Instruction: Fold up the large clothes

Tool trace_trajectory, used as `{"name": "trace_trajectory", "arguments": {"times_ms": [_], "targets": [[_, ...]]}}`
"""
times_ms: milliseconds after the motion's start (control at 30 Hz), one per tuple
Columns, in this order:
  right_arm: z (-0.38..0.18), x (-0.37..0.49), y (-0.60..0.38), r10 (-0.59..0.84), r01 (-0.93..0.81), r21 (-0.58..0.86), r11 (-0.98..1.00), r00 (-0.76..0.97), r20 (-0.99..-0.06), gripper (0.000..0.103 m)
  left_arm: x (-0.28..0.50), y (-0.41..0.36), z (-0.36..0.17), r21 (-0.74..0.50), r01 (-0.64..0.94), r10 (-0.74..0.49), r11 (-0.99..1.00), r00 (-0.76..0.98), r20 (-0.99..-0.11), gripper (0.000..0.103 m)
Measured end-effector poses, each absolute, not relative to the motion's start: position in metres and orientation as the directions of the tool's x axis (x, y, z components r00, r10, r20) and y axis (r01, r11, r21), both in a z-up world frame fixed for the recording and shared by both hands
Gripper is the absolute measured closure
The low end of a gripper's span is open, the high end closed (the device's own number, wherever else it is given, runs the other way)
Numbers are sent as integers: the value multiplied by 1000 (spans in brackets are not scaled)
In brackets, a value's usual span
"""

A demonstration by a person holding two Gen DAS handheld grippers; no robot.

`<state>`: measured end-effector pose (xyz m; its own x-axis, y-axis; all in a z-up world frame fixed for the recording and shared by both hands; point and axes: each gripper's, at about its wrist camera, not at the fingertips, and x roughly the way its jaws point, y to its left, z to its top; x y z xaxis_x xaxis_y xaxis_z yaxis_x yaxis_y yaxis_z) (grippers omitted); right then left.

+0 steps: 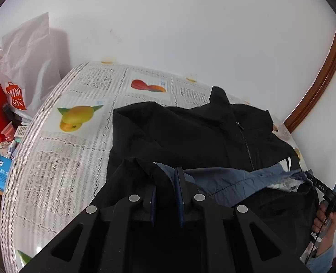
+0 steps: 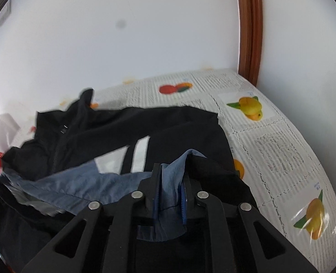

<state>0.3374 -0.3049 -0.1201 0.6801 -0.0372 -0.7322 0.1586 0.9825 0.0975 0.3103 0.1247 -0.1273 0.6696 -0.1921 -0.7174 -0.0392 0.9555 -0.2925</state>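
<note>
From the left wrist, the left tongs [image 1: 165, 195] were clenched on the near hem of the black jacket [image 1: 190, 134], which stretched away toward its collar, long axis running straight ahead; the right-hand device showed at the far right. The surface [image 1: 61, 159] wore a fruit-print cloth against a white wall, shopping bags [image 1: 24, 68] beside it. From the right wrist, the right tongs [image 2: 169, 191] pinched the blue lining [image 2: 81, 179] of the same hem; both hands looked equally near.
</note>
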Motion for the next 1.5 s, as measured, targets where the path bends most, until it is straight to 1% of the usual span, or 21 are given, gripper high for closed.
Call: {"name": "trace_trajectory", "arguments": {"times_ms": [67,100,167,200,233,300,333,400,433,533,633,767,833,967,1067,1133,1200,1267,1433,1467,1500], "targets": [[-122,339,-305,-35,157,92,983,660,-750,85,310,124,-128,-293,-39,-195,955,662,-724,88],[-120,337,-305,-31,152,92,984,658,-753,80,309,124,-127,-293,-37,-197,955,660,-725,85],[-110,328,-303,-45,147,73,986,670,-741,74,304,124,-122,-294,-28,-204,956,655,-727,77],[-104,322,-302,-65,151,53,987,680,-730,70,302,124,-119,-293,-22,-208,956,654,-728,70],[-97,316,-300,-77,149,36,988,688,-721,68,297,124,-116,-291,-16,-209,957,656,-725,67],[-86,303,-295,-84,133,16,991,708,-701,60,287,124,-109,-287,-4,-213,958,660,-720,66],[-79,296,-292,-77,120,14,993,718,-691,58,278,123,-105,-286,5,-216,958,665,-715,64],[-71,283,-287,-29,76,38,996,731,-682,53,269,123,-101,-291,19,-228,957,672,-705,61],[-68,277,-283,4,49,58,997,732,-682,53,264,122,-99,-292,26,-234,956,671,-704,59],[-71,269,-267,72,-32,70,997,711,-700,53,252,118,-99,-301,55,-262,952,654,-709,59],[-85,273,-252,98,-77,62,995,678,-729,53,249,110,-104,-318,90,-302,944,629,-717,56],[-110,296,-240,103,-88,61,994,620,-778,53,264,98,-113,-272,90,-270,958,603,-751,56],[-116,309,-239,86,-78,48,996,606,-791,53,275,95,-117,-250,88,-252,964,593,-764,56],[-120,336,-243,45,-59,11,998,602,-797,53,303,96,-121,-173,33,-157,984,610,-777,56],[-111,350,-251,-25,-32,-59,998,644,-765,53,315,106,-114,-142,-7,-103,990,651,-752,56],[-105,355,-260,-39,-26,-75,997,666,-745,53,322,113,-110,-120,-27,-71,992,673,-737,56],[-103,361,-269,-70,-7,-102,995,677,-733,51,330,119,-109,-91,-41,-39,995,679,-733,56],[-109,373,-281,-134,25,-158,987,669,-731,51,339,122,-111,-58,-53,-7,997,671,-742,56],[-129,396,-302,-115,8,-139,990,616,-779,51,353,122,-118,-63,-25,-31,998,649,-760,57],[-131,399,-303,-109,0,-138,990,612,-784,51,355,121,-120,-64,-21,-35,998,649,-760,59],[-134,402,-303,-106,-6,-137,991,607,-787,51,356,119,-121,-61,-18,-35,998,647,-761,65]]}}
